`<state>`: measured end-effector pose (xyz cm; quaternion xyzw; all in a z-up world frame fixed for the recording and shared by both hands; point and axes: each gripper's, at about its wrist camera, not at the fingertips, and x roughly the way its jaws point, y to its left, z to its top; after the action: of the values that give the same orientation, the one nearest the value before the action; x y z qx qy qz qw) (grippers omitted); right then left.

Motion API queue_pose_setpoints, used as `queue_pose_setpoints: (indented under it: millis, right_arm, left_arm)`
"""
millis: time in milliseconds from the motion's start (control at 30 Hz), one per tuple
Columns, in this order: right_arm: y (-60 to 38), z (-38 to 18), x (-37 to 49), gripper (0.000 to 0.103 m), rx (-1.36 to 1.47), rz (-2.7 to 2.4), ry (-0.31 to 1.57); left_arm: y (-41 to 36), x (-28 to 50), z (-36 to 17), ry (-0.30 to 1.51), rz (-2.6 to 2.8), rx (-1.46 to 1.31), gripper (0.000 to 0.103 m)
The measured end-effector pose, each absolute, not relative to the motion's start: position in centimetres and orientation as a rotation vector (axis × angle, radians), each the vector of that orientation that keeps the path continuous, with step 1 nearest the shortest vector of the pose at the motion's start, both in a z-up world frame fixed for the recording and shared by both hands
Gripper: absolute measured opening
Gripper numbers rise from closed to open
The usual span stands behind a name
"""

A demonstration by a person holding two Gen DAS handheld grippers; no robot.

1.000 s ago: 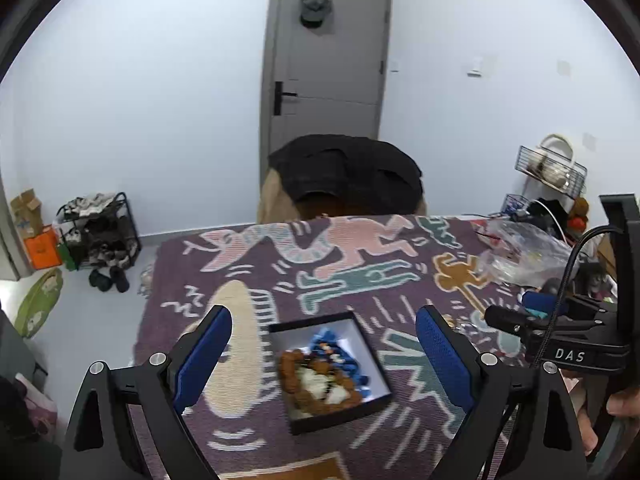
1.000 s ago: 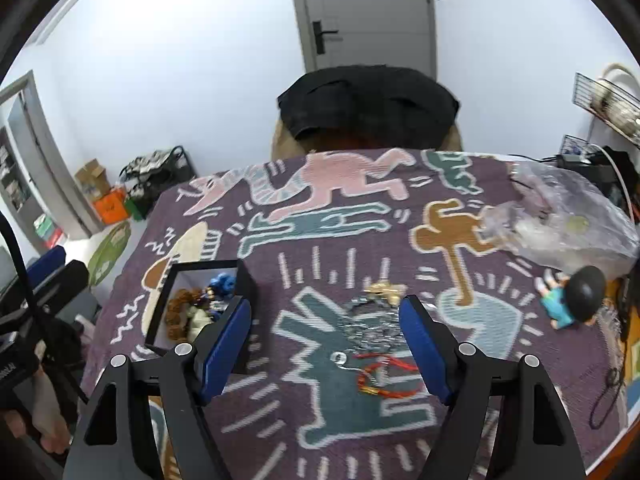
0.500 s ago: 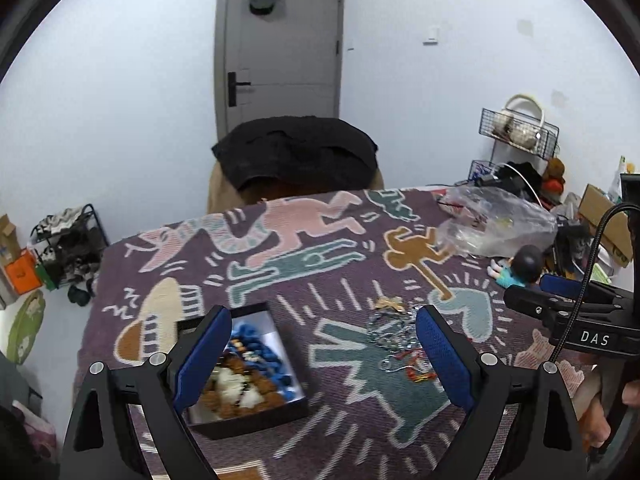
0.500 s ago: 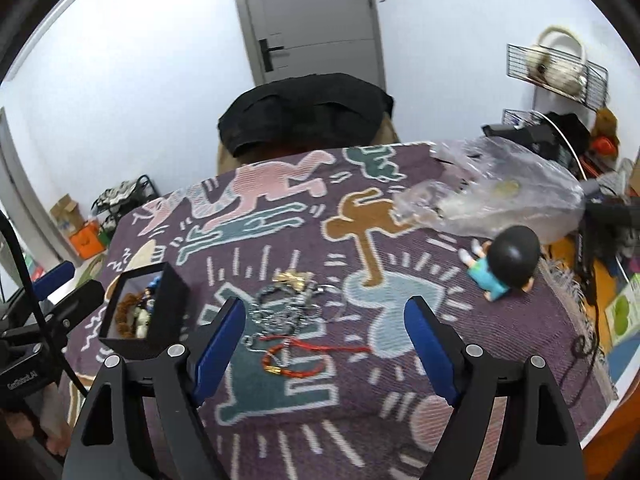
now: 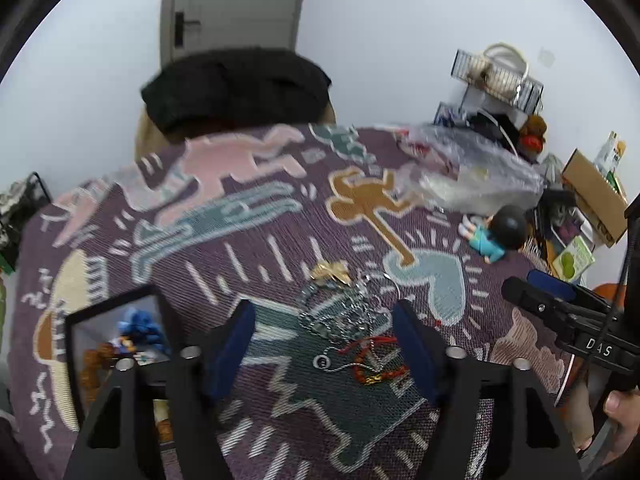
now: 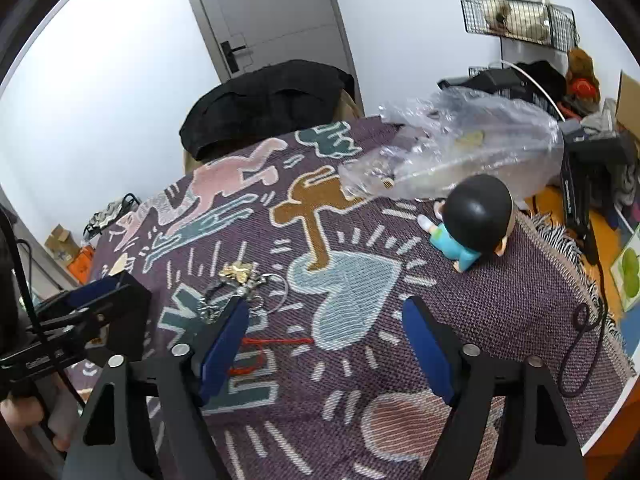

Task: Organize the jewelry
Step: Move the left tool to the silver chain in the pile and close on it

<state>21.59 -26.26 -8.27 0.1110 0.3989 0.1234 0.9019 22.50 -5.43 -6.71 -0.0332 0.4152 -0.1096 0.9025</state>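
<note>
A heap of loose jewelry lies on the patterned purple cloth: silver chains (image 5: 340, 312), a gold piece (image 5: 330, 271) and a red bead bracelet (image 5: 374, 362). My left gripper (image 5: 324, 344) is open and empty, low over the heap, its fingers on either side of it. A black box (image 5: 108, 320) with blue and brown beads stands at the left. My right gripper (image 6: 324, 340) is open and empty, to the right of the heap; the chains (image 6: 240, 294), gold piece (image 6: 236, 271) and red cord (image 6: 276, 340) show by its left finger.
A big-headed doll in blue (image 6: 470, 220) lies on the cloth at the right, behind it a crumpled clear plastic bag (image 6: 460, 152). A chair with a black jacket (image 5: 236, 88) stands at the far edge. The cloth's fringed edge (image 6: 568, 256) is at the right.
Both grippers have swung right. The left one left the black box and came down over the jewelry heap. The right one moved past the heap toward the doll.
</note>
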Motion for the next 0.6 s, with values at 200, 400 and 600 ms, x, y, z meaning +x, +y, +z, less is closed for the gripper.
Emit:
queue_pose_setpoints:
  millis: [200,400,600]
  right_arm:
    - [-27.7,-9.8,22.3,0.068,0.258,0.25,0.854]
    - [-28.6,-10.8,22.9,0.066,0.271,0.243,0.867]
    - [-29.2,-11.7,23.6,0.066,0.283,0.248,0.882]
  left_arm:
    - [-7.0,24.3,-8.6,0.912,-0.252,-0.065,0.054]
    - [-8.7,26.2,-10.5,0.96,-0.26,-0.04,0.05]
    - [-10.3,27.6,-12.1,0.991,-0.269,-0.016,0.041]
